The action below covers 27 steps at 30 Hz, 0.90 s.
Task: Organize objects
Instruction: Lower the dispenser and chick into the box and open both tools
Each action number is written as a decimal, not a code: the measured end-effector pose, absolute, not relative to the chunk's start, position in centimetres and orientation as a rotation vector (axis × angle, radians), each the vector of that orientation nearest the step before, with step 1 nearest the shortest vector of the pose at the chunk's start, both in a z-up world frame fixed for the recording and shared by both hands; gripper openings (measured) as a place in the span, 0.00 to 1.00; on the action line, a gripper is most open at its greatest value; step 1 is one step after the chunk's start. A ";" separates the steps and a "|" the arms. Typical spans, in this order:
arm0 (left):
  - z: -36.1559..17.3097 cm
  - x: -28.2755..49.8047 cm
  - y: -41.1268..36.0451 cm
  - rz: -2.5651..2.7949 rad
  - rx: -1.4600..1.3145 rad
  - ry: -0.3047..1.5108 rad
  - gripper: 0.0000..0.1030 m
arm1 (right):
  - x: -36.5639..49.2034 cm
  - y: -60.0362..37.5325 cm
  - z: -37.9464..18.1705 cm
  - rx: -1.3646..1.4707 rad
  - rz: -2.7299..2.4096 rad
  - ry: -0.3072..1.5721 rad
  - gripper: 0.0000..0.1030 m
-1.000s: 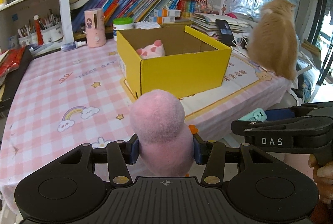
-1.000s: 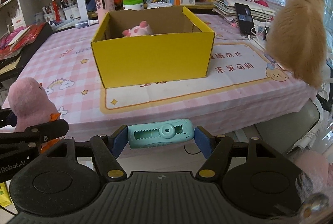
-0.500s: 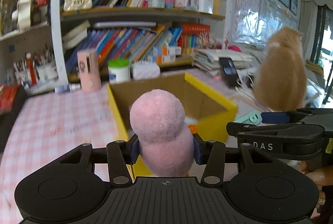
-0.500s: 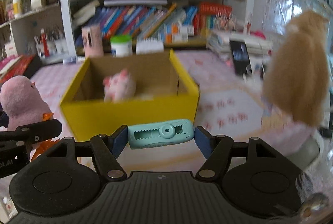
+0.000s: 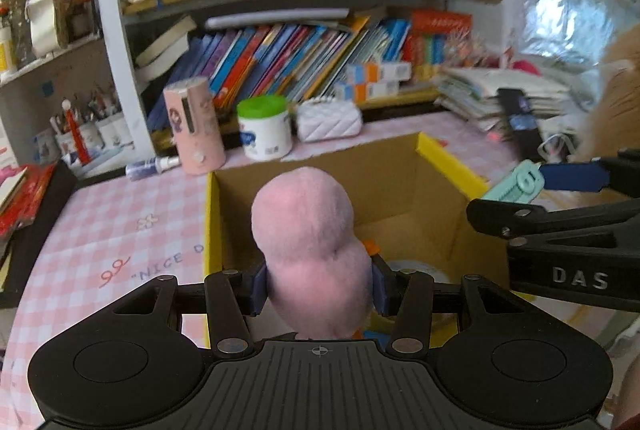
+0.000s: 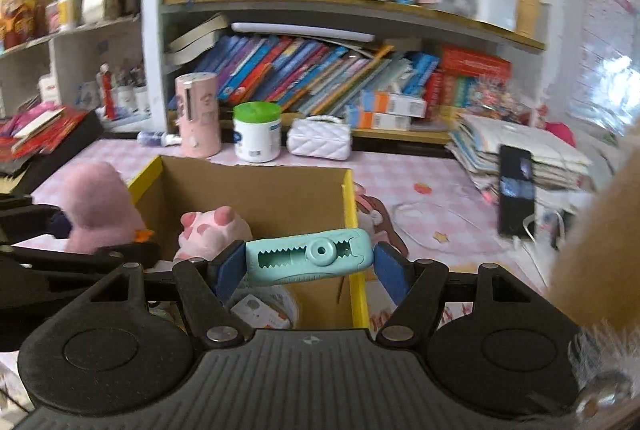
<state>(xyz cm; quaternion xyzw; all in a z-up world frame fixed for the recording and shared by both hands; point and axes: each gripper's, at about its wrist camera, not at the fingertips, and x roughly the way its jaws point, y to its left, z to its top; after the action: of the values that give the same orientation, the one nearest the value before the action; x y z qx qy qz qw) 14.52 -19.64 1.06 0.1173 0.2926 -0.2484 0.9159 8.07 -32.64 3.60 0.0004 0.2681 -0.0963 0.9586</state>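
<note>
While both grippers hang over the yellow box (image 5: 448, 166), the main risk is a bad drop: the orange cat (image 6: 592, 230), cut off at 3 o'clock in the right view, sits just beside the box and could bat or block a release. Left gripper (image 5: 318, 288) is clenched on the pink plush toy (image 5: 308, 242), over the box's near-left part; soft and round, it may bounce off the rim or cling to a pad. Right gripper (image 6: 306, 262) is grasping the teal clip (image 6: 306, 258) endwise above the near wall at 6 o'clock; it could snag or fall outside. Both tools sit near each other, so a collision is possible. Box floor is mostly hidden; a pink pig plush (image 6: 212, 228) lies inside at 9 o'clock, and a white round item below is unclear. Background is blurred.
</note>
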 end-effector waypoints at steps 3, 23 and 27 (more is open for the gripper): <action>0.3 15.3 -20.6 -0.482 0.252 0.634 0.46 | 9.4 -33.4 3.2 -0.013 -0.142 0.557 0.65; 2.1 14.2 -19.5 -0.330 0.173 0.565 0.76 | 14.5 -35.8 1.0 0.014 0.027 0.629 0.65; 2.7 13.6 -18.9 -0.278 0.153 0.547 0.76 | 15.0 -34.8 0.4 -0.021 0.092 0.667 0.65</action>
<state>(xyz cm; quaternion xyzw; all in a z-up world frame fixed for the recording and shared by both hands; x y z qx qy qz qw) 13.57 -18.93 2.71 0.0754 0.2691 -0.1366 0.9504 15.03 -34.85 0.38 -0.0104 0.3271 0.0450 0.9439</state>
